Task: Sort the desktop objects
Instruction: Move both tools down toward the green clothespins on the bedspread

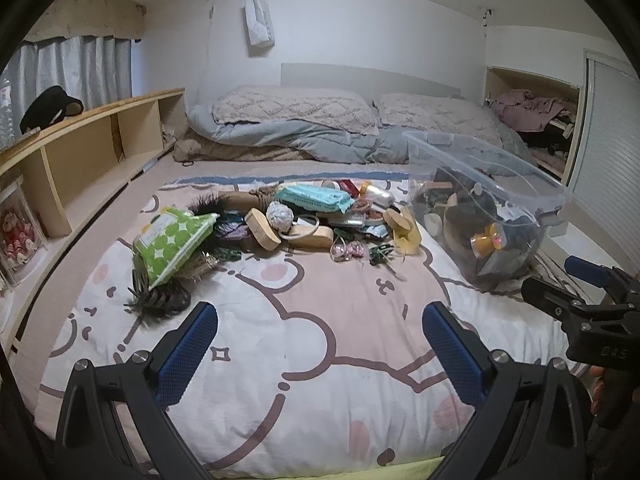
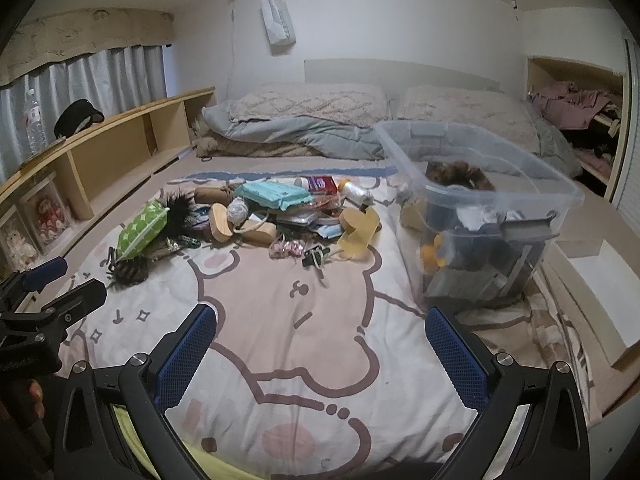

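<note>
Left wrist view: the left gripper (image 1: 320, 344) hangs at the bottom of the frame with its blue-padded fingers (image 1: 188, 354) spread wide and nothing between them, above a cartoon-print blanket (image 1: 304, 380). A heap of small items (image 1: 304, 220) lies across the middle of the frame, well apart from the fingers; a green-and-white dotted pouch (image 1: 172, 242) sits at its left end, a teal packet (image 1: 316, 198) near its top, a yellow ribbon spool (image 1: 404, 228) at its right. A dark hair claw (image 1: 160, 300) lies alone lower left of the heap. At center right stands a clear plastic bin (image 1: 480, 216), already holding assorted things. The right gripper (image 1: 576, 288) shows at the right edge; from here its jaw state cannot be told.

Right wrist view: the right gripper (image 2: 320, 344) fills the bottom of the frame, fingers (image 2: 456, 356) parted wide and empty over the blanket (image 2: 304, 320). The heap (image 2: 280, 216) lies at center, the pouch (image 2: 142, 230) at its left, the bin (image 2: 480, 208) at right. The left gripper (image 2: 52, 288) intrudes at the left edge. A wooden shelf (image 2: 120, 140) runs along the upper left; pillows (image 2: 312, 102) lie at the top center.
</note>
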